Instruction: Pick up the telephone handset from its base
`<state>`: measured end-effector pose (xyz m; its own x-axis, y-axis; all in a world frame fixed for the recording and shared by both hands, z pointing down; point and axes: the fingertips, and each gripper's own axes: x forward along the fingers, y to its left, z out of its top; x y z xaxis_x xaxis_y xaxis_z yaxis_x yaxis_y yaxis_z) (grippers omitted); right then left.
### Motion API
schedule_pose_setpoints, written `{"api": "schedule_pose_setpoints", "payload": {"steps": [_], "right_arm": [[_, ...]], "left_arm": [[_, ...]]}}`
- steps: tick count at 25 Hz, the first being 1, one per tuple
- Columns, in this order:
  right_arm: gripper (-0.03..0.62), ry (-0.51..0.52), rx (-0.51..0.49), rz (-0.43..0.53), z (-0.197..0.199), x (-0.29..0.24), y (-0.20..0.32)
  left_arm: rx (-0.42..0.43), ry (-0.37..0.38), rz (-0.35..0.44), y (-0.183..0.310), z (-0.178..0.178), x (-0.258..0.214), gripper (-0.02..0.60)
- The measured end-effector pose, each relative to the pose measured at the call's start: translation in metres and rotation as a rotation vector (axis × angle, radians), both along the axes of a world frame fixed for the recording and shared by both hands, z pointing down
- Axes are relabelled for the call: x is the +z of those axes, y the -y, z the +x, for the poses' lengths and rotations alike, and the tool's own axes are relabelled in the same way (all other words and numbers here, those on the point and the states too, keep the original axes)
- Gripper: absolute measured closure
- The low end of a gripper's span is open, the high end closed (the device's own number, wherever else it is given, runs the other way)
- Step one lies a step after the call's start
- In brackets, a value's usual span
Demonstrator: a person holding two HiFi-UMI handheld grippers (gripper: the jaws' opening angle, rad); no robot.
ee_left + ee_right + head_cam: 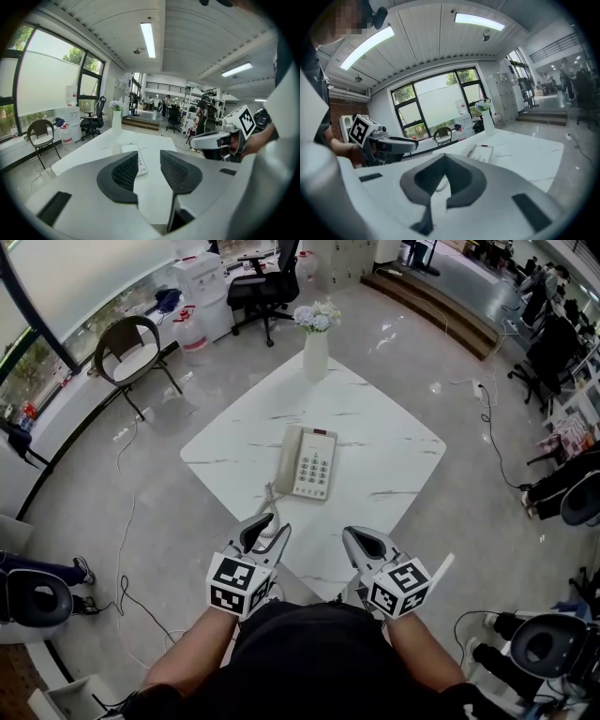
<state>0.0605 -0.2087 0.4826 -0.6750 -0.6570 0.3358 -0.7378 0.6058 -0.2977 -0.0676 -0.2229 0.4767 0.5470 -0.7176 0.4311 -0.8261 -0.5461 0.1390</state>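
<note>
A cream telephone [307,463] lies in the middle of the white marble table [394,442]. Its handset [287,457] rests in the cradle on the base's left side, and a coiled cord [272,498] trails toward me. My left gripper [269,526] hovers over the table's near edge, short of the phone. Its jaws stand apart with nothing between them, and the telephone [131,149] shows beyond the left gripper [149,157]. To its right my right gripper [354,538] is level with it. The pads of the right gripper [445,159] meet at the tips, empty, and the telephone [480,152] lies ahead of them.
A white vase of flowers [316,352] stands at the table's far corner. On the floor beyond are a round-backed chair [136,348], water bottles and a black office chair [265,282]. Cables run across the floor on both sides.
</note>
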Motion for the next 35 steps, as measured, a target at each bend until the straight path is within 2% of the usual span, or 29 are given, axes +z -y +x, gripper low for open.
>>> {"api": "schedule_pose_setpoints", "payload": {"steps": [5,19,26,35], "right_arm": [[0.592,-0.003,0.002,-0.002,0.0,0.001,-0.001],[0.592,-0.012,0.009,-0.006,0.006,0.002,-0.002],[0.592,-0.015,0.036,-0.024,0.02,0.008,-0.004],[0.592,-0.01,0.065,-0.067,0.038,0.021,-0.002]], "left_arm": [[-0.005,0.013,0.001,0.003,-0.003,0.001,0.41],[0.004,0.054,0.002,0.015,-0.002,0.009,0.402],[-0.045,0.1,-0.01,0.056,-0.008,0.022,0.394],[-0.107,0.147,-0.091,0.12,-0.005,0.067,0.394]]}}
